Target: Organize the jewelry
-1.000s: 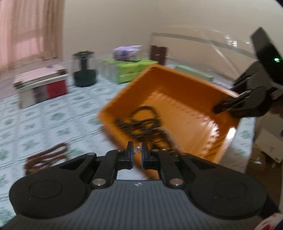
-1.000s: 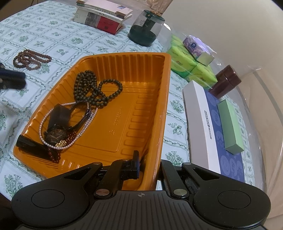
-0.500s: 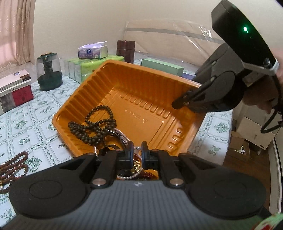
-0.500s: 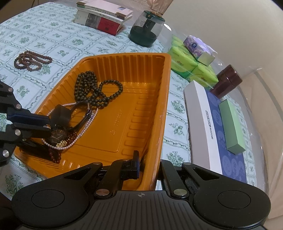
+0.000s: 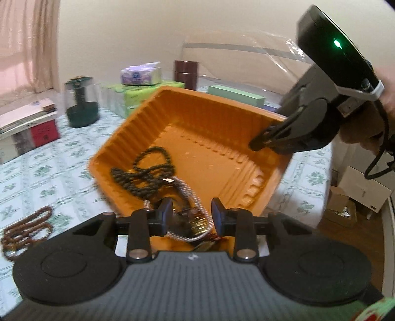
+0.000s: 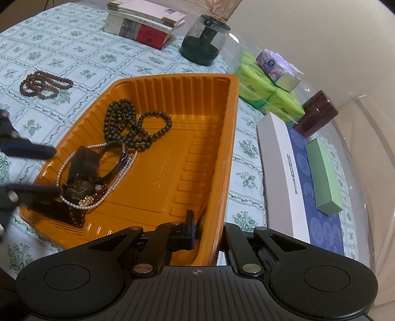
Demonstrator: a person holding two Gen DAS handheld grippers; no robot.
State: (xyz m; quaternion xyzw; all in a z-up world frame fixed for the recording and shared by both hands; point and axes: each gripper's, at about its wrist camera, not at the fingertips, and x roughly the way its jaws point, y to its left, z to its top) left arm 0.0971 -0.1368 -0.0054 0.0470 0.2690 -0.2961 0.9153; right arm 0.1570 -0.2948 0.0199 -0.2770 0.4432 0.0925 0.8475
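Observation:
An orange tray (image 6: 192, 128) holds a dark bead necklace (image 6: 128, 123), a black watch (image 6: 84, 182), a pearl string (image 6: 116, 180) and a dark red bead bracelet (image 6: 81, 214). My right gripper (image 6: 206, 232) is shut on the tray's near rim; it also shows in the left wrist view (image 5: 269, 142). My left gripper (image 5: 190, 216) is open over the tray's corner, just above the watch and pearls (image 5: 192, 222); its blurred fingers (image 6: 29, 150) show in the right wrist view. A brown bead bracelet (image 6: 44, 82) lies on the tablecloth outside the tray, also in the left wrist view (image 5: 24, 230).
Stacked books (image 6: 145, 23), a dark green glass jar (image 6: 205, 42), green tissue packs (image 6: 266, 93) with a purple pack (image 6: 276, 66), a brown jar (image 6: 318, 113), a white-blue box (image 6: 296, 177) and a green box (image 6: 323, 177) stand around the tray. The table edge (image 5: 311, 197) is at right.
My left gripper has opened from shut and now hovers over the watch and pearls. The right gripper keeps its hold on the tray rim.

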